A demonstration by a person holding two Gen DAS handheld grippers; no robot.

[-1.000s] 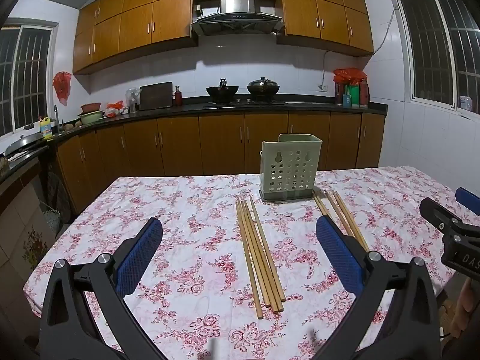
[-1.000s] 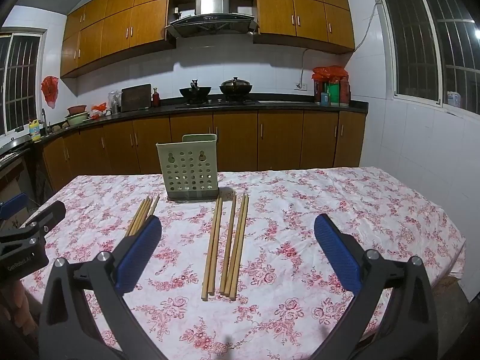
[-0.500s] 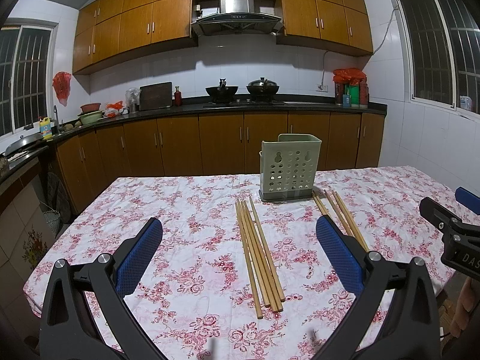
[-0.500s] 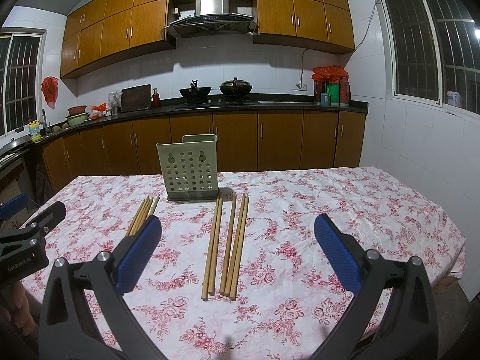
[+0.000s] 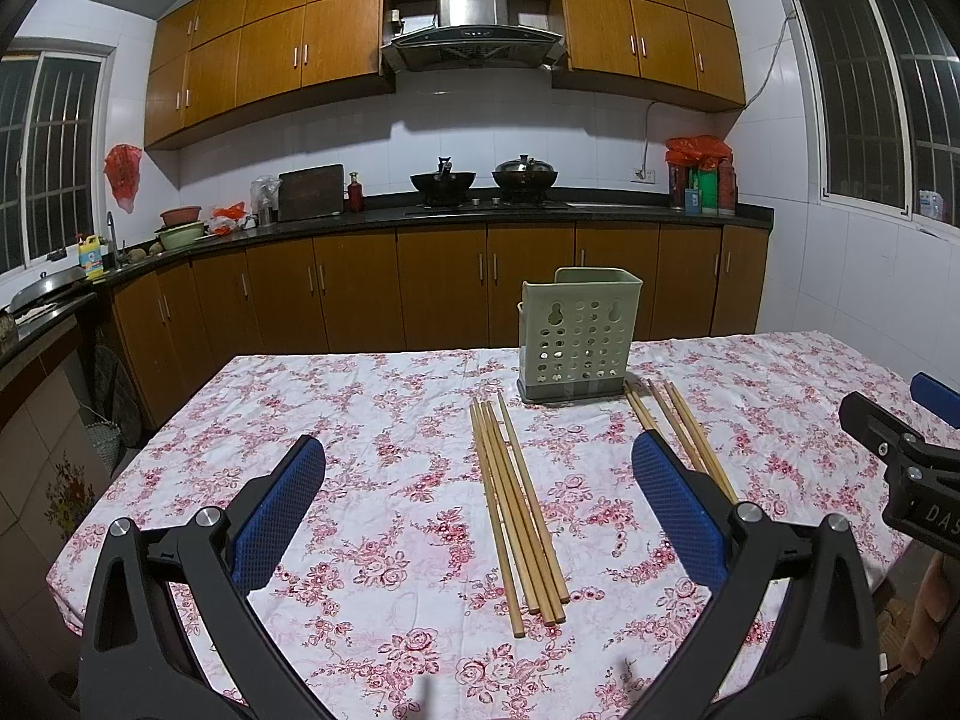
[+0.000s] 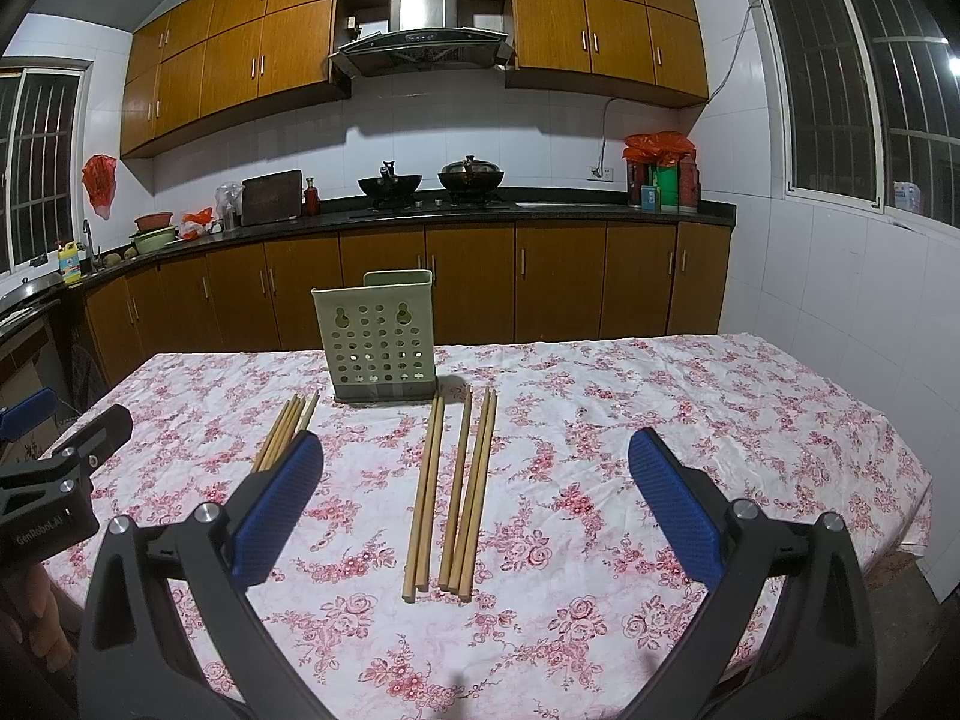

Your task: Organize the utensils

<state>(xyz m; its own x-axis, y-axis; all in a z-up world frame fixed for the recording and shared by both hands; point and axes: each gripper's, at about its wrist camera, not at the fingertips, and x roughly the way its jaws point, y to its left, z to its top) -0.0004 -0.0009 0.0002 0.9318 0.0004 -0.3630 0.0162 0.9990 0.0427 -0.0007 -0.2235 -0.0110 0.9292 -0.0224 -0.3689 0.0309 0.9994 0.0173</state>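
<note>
Wooden chopsticks [image 5: 519,498] lie untouched beside the holder [image 5: 579,336]; both grippers, left [image 5: 480,516] and right [image 6: 474,516], gape empty, so next comes a grasp.

Two chopstick bundles [image 5: 519,504] flank upright holder [image 5: 575,336].

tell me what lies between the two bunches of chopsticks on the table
Only bare floral tablecloth lies between the left bunch and right bunch; the green holder stands just behind that gap. The right wrist view shows it.
</note>
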